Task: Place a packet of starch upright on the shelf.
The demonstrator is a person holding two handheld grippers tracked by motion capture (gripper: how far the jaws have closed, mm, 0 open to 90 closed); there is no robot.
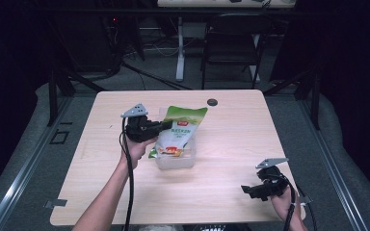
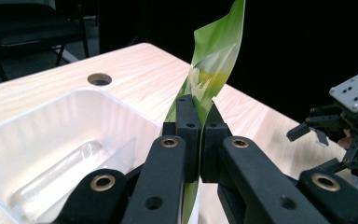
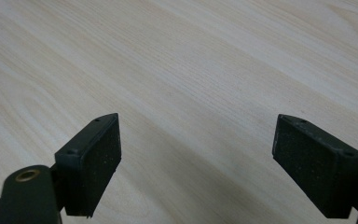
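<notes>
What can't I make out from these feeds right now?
- Tub: in the high view the pouch covers much of its inside.
- Pouch print: too small to read in the high view; edge-on in the left gripper view, lower part hidden by the left gripper.
- Tub's near wall: cut off at the bottom edge of the left gripper view.
- Right gripper: its view takes in bare table, neither pouch nor tub.

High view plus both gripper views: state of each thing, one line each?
left gripper: shut on the green pouch's edge
green pouch: held up over the tub, not lying flat
clear plastic tub: upright on the table, nothing visible inside
right gripper: open, jaws wide apart, nothing between them, over bare wood
table: round hole at far edge, uncovered
</notes>
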